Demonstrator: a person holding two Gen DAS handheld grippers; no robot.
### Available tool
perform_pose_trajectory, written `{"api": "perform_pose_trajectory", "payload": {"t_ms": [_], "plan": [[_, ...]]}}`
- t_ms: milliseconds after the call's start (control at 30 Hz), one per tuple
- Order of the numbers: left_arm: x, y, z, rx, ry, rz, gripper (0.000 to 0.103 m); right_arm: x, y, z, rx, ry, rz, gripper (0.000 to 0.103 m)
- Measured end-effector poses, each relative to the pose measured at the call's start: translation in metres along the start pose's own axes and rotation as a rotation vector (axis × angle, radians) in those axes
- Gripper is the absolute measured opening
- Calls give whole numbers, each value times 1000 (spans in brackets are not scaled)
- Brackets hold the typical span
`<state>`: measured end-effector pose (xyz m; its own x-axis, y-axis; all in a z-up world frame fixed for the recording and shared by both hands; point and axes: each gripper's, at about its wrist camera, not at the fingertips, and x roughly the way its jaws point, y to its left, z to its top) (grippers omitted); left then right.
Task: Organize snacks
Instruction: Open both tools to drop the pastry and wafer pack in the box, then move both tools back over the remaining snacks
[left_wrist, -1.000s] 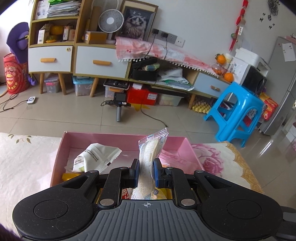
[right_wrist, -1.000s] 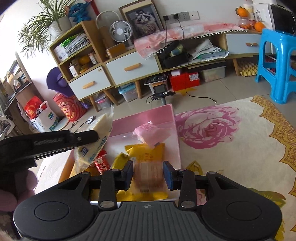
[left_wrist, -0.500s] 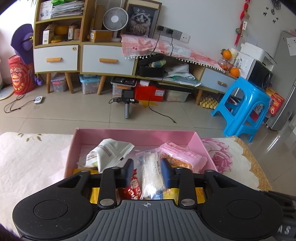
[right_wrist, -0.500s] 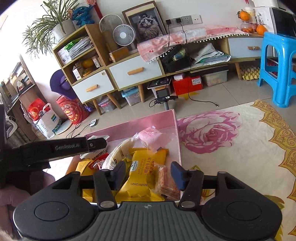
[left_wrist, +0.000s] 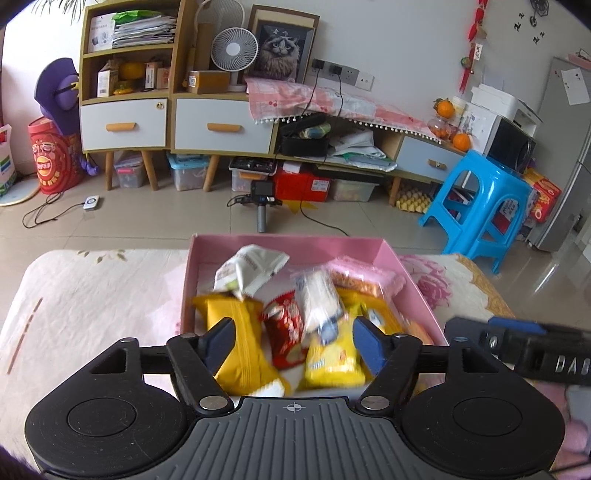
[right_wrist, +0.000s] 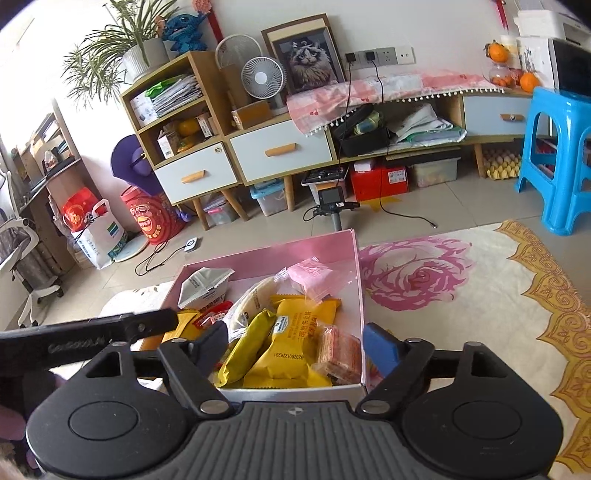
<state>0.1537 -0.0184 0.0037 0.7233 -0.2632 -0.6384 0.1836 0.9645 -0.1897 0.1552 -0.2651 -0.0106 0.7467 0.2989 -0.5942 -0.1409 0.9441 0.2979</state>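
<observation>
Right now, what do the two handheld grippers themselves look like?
Both match: the left gripper and right gripper are black plastic with blue finger pads, silver pivot screws, round side discs and a ribbed grey centre plate. White lettering marks each body's side.

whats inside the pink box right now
The pink box holds loose snacks: yellow packets, a white pouch, a red wrapper, a pink packet and a clear wafer pack. Anything beneath them is covered.
</observation>
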Motion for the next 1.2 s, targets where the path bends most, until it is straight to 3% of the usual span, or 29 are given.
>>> {"api": "perform_pose_trajectory", "payload": {"t_ms": [433, 533, 833, 1200], "plan": [[-52, 9, -43, -5, 52, 13, 95, -37, 4, -11, -14, -2, -5, 91], [-57, 10, -55, 23, 73, 24, 95, -45, 7, -17, -35, -2, -12, 93], [-70, 17, -100, 152, 17, 51, 98, -60, 13, -44, -99, -30, -40, 94], [-49, 26, -121, 121, 35, 3, 98, -48, 28, -82, -271, 5, -79, 94]]}}
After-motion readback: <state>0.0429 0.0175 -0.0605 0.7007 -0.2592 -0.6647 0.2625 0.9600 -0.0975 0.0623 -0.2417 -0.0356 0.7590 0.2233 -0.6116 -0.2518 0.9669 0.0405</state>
